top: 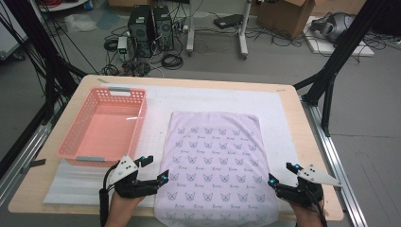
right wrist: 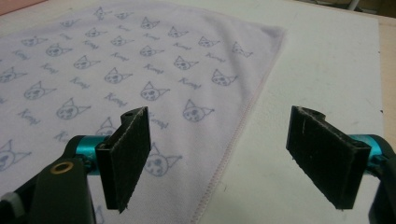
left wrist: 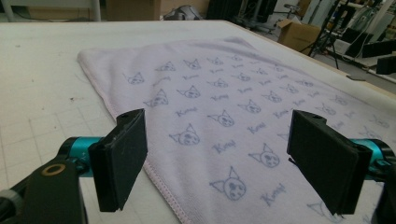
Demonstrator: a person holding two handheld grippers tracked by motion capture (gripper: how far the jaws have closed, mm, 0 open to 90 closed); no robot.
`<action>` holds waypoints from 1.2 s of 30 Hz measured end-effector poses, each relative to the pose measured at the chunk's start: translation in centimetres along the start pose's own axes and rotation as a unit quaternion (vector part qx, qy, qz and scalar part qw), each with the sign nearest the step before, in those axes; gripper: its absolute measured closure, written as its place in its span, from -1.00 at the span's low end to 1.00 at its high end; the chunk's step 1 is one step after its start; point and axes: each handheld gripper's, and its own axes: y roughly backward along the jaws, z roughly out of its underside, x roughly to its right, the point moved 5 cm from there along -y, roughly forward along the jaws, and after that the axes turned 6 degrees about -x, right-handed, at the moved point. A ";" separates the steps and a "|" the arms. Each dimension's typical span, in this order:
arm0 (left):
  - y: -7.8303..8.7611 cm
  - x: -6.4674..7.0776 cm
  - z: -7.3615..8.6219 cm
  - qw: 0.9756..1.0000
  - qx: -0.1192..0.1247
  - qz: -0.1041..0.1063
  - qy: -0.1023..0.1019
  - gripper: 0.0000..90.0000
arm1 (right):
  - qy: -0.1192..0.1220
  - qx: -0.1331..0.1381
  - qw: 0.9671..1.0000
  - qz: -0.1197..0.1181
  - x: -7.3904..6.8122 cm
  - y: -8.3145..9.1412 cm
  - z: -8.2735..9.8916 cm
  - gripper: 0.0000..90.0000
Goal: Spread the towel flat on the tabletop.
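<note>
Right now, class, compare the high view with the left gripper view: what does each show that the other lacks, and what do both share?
High view alone: the pink basket left of the towel, the right gripper open at the towel's right edge, the person's hands, and computer towers on the floor.

Left gripper view alone: a close look between its own two black pads, standing wide apart over the towel's stitched hem.

Both share: the cat-print towel lying flat, the white mat beneath, and the left gripper.
</note>
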 end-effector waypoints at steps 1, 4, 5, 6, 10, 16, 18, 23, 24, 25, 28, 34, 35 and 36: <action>0.0 0.0 0.0 1.000 0.000 0.000 0.001 -0.54 | -0.001 -0.001 1.000 0.000 0.0 0.0 0.0 -0.54; -0.1 0.0 0.1 1.000 -0.004 -0.001 0.002 -0.54 | -0.002 -0.004 1.000 0.001 0.0 0.0 0.2 -0.54; -0.1 0.0 0.1 1.000 -0.005 -0.001 0.002 -0.54 | -0.002 -0.005 1.000 0.001 0.0 -0.1 0.2 -0.54; -0.1 -0.1 0.1 1.000 -0.005 -0.001 0.002 -0.54 | -0.001 -0.005 1.000 0.001 0.0 -0.1 0.2 -0.54; -0.3 -0.1 0.2 1.000 -0.007 0.001 0.006 -0.54 | 0.001 -0.005 1.000 0.002 -0.1 0.0 0.1 -0.54; -0.4 -0.1 0.3 1.000 -0.011 -0.001 0.003 -0.54 | -0.005 -0.008 1.000 0.005 0.2 0.1 0.4 -0.54; -0.4 -0.2 0.3 1.000 -0.009 -0.001 0.005 -0.54 | -0.002 -0.008 1.000 0.004 0.2 0.1 0.4 -0.54; -0.4 -0.2 0.4 1.000 -0.013 0.000 0.006 -0.54 | 0.000 -0.009 1.000 0.004 0.1 0.0 0.3 -0.54; -0.4 -0.2 0.4 1.000 -0.014 0.000 0.005 -0.53 | -0.002 -0.007 1.000 0.004 0.1 0.0 0.2 -0.54; -0.4 -0.2 0.4 1.000 -0.014 0.001 0.005 -0.53 | -0.004 -0.007 1.000 0.005 0.1 -0.1 0.2 -0.54; -0.3 -0.2 0.5 1.000 -0.013 -0.001 0.008 -0.53 | -0.005 -0.010 1.000 0.004 0.1 -0.2 0.2 -0.54; -0.2 0.0 0.6 1.000 -0.018 -0.004 0.003 -0.53 | 0.000 -0.012 1.000 0.000 -0.1 -0.3 0.2 -0.53; -0.2 0.1 0.6 1.000 -0.019 -0.003 0.003 -0.53 | 0.003 -0.012 1.000 0.000 -0.2 -0.3 0.1 -0.53; -0.2 0.2 0.6 1.000 -0.019 -0.002 0.002 -0.53 | 0.002 -0.011 1.000 -0.002 -0.3 -0.3 0.1 -0.53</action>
